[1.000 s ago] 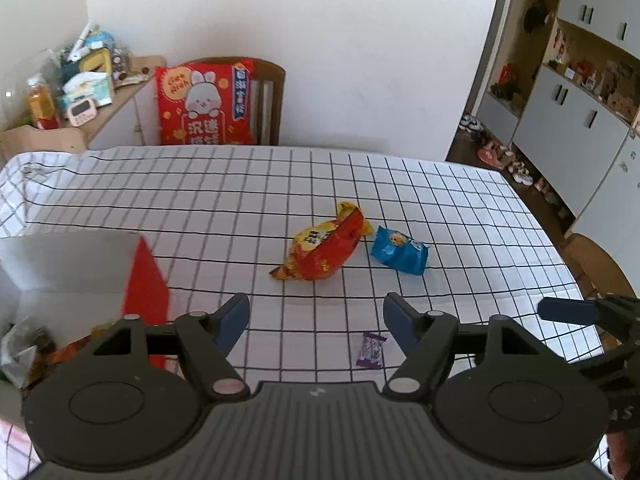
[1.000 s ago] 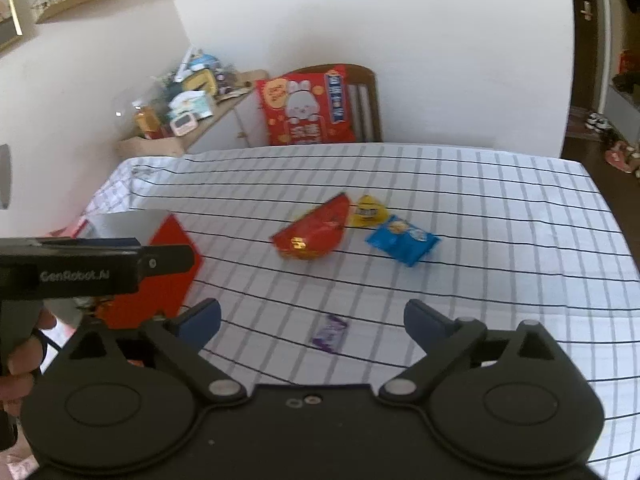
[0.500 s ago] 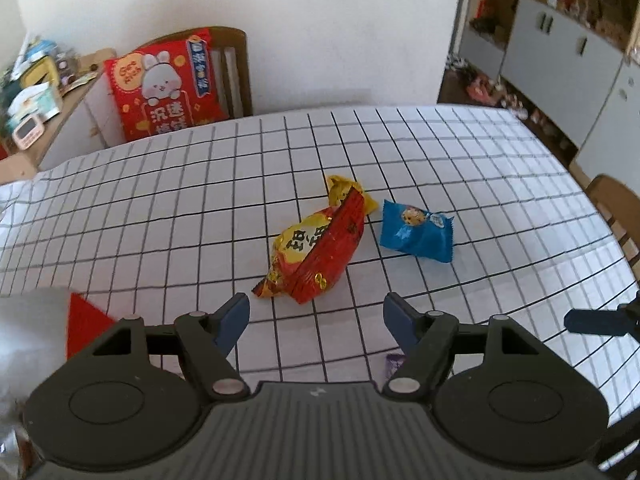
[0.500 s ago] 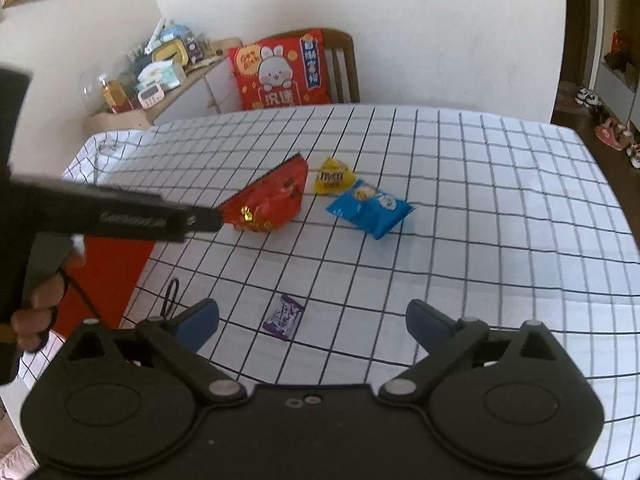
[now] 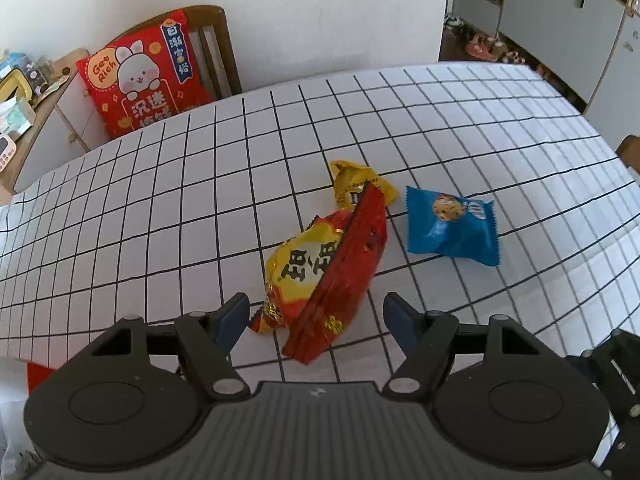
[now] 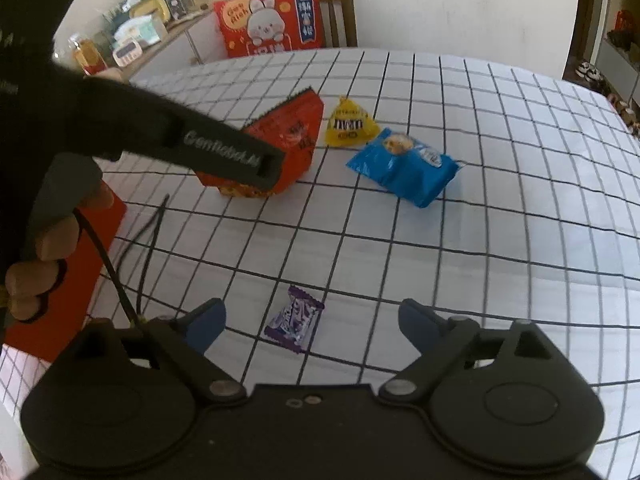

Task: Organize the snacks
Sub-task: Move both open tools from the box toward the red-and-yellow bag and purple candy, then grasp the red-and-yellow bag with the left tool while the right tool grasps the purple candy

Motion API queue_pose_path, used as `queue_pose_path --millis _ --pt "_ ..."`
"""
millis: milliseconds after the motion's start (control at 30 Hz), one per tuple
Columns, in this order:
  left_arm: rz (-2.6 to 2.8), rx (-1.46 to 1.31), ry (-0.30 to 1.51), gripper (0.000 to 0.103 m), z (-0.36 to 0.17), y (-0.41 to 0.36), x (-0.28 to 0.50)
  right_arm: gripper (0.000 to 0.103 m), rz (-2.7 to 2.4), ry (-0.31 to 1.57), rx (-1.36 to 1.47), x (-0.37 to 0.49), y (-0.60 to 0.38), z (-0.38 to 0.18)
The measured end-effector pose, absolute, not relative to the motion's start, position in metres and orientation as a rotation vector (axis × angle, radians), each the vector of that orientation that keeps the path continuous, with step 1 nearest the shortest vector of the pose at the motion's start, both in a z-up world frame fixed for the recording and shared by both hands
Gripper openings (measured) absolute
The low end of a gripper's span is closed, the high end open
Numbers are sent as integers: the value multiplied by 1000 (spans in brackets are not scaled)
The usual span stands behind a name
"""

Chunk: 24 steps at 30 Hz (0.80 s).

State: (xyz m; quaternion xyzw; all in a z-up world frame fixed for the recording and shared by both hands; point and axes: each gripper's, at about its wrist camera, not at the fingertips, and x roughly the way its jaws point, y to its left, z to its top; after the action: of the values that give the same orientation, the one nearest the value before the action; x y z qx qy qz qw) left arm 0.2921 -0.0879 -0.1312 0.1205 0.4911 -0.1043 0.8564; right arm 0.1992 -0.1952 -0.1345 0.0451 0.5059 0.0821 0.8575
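Note:
A red and yellow snack bag (image 5: 328, 264) lies on the checked tablecloth (image 5: 160, 200), its near end between the fingertips of my open left gripper (image 5: 316, 316), pads apart from it. Behind it sits a yellow candy bag (image 5: 356, 184), and to the right a blue cookie packet (image 5: 452, 228). In the right wrist view a small purple candy (image 6: 295, 318) lies between the fingertips of my right gripper (image 6: 312, 320), whose jaws are closing without touching it. That view also shows the red bag (image 6: 296, 140), the yellow bag (image 6: 350, 124) and the blue packet (image 6: 404, 166).
A red-sided box (image 6: 80, 264) stands at the table's left edge, beside the hand (image 6: 48, 240) holding the left gripper. A chair with a red rabbit cushion (image 5: 148, 76) is behind the table. A cluttered side cabinet (image 6: 132, 36) is at the back left, grey cupboards (image 5: 560, 20) at the right.
Both grippers have come down toward the table. The left one moved away from the box to over the red bag. The right one dropped over the purple candy and its jaws narrowed a little.

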Motion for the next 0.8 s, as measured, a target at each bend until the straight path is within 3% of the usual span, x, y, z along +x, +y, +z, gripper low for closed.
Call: queue_pose_path --millis 267,400,500,567,800 --pt "-208 248 1062 73 -146 -86 308 75 168 1105 29 207 -175 -158" --pt "-216 226 1073 73 -150 -86 312 73 175 1087 -22 203 -165 -160" --pt "-211 214 1077 73 -152 -85 314 64 179 1072 -65 200 -159 -161" --pt "-213 210 1078 64 -152 -85 315 58 178 1063 -90 198 -157 -161" --pt "-202 221 1072 52 -151 -89 311 33 173 1045 -110 195 -154 -159"
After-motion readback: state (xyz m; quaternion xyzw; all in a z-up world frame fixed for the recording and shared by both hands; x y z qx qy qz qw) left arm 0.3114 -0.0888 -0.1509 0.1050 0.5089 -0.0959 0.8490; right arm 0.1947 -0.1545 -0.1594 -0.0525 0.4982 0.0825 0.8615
